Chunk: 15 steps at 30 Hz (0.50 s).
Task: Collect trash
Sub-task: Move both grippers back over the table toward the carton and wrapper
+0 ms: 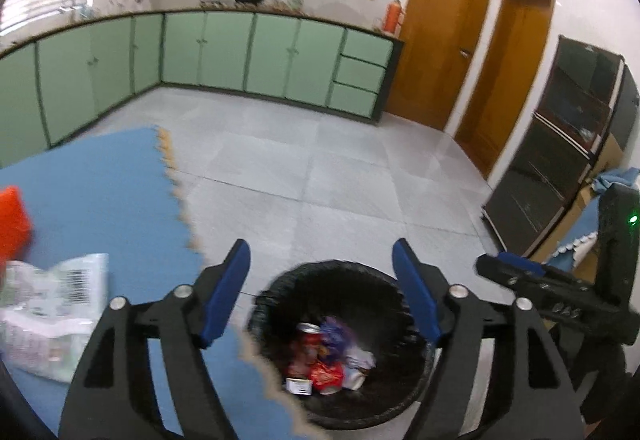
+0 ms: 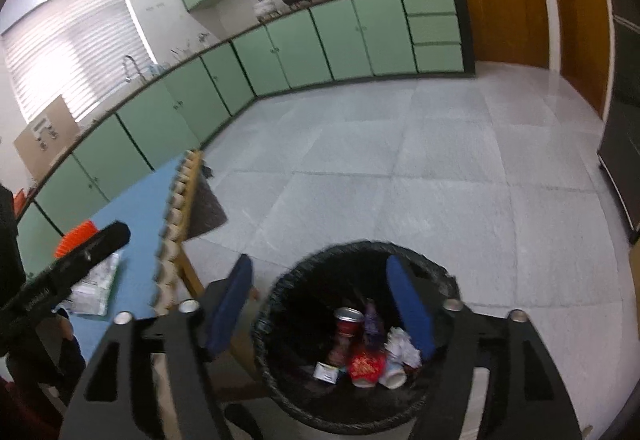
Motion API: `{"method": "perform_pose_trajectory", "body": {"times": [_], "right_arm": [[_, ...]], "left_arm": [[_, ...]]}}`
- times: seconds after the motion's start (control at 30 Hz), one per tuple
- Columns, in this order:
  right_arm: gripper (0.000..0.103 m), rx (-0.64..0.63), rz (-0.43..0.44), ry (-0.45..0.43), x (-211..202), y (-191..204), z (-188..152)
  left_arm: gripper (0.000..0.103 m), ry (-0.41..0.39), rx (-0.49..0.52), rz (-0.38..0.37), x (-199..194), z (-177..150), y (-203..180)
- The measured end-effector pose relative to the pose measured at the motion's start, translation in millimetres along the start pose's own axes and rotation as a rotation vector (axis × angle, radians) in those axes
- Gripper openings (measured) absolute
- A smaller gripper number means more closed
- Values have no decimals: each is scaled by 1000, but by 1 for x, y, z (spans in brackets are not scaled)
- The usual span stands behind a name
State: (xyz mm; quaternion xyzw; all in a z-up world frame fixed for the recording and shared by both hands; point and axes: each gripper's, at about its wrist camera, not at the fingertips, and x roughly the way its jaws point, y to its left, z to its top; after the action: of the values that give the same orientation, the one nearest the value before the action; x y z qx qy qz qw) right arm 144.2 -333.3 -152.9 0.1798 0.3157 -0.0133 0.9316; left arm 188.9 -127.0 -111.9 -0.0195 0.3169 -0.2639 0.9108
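Two views showed the same black-lined bin from above. From the left wrist, the left gripper (image 1: 322, 292) hung over the bin (image 1: 280, 292) at the lower middle of the frame, its blue pads spread wide with nothing between them. Inside the bin lay the collected trash: a red can (image 1: 308, 340), a red wrapper (image 1: 328, 376), crumpled paper (image 1: 360, 360) and a small white box (image 1: 299, 386). That pose over the opening suited a drop, judging by the empty jaws. At lower left, a blue table (image 1: 100, 179) with a ragged edge reached almost to the bin rim, and a clear plastic bag (image 1: 56, 304) and something orange (image 1: 14, 224) waited on it, likely the remaining pickups. The right gripper (image 1: 520, 272) sat at the right edge. Grey floor above the bin lay open as far as the green cabinets.

From the right wrist, the right gripper (image 2: 320, 304) also pointed down at the bin (image 2: 272, 304), jaws spread and empty, the can (image 2: 346, 324) and paper (image 2: 402, 348) visible below. The table (image 2: 136, 207) stood at left, its toothed edge close to the bin, with a dark stool or chair partly tucked beneath; I could not tell which. The left gripper (image 2: 116, 236) crossed in front of the bag (image 2: 94, 292). Open floor filled the right half.
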Motion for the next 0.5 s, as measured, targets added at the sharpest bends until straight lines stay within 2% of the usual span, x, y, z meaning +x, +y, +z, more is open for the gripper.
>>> {"method": "perform_pose_trajectory", "body": {"times": [0.13,0.27,0.5], "right_arm": [[88,-64,66,-41,-6,40,4],[91,-123,139,-54,-1,86,3],[91,-223,246,-16,29,168,-11]], "left_arm": [[81,-41,-27,85,-37,-2,34],[83,-77,-58,181,-71,-8,71],[84,-109,-109,378,-120,-23,139]]}}
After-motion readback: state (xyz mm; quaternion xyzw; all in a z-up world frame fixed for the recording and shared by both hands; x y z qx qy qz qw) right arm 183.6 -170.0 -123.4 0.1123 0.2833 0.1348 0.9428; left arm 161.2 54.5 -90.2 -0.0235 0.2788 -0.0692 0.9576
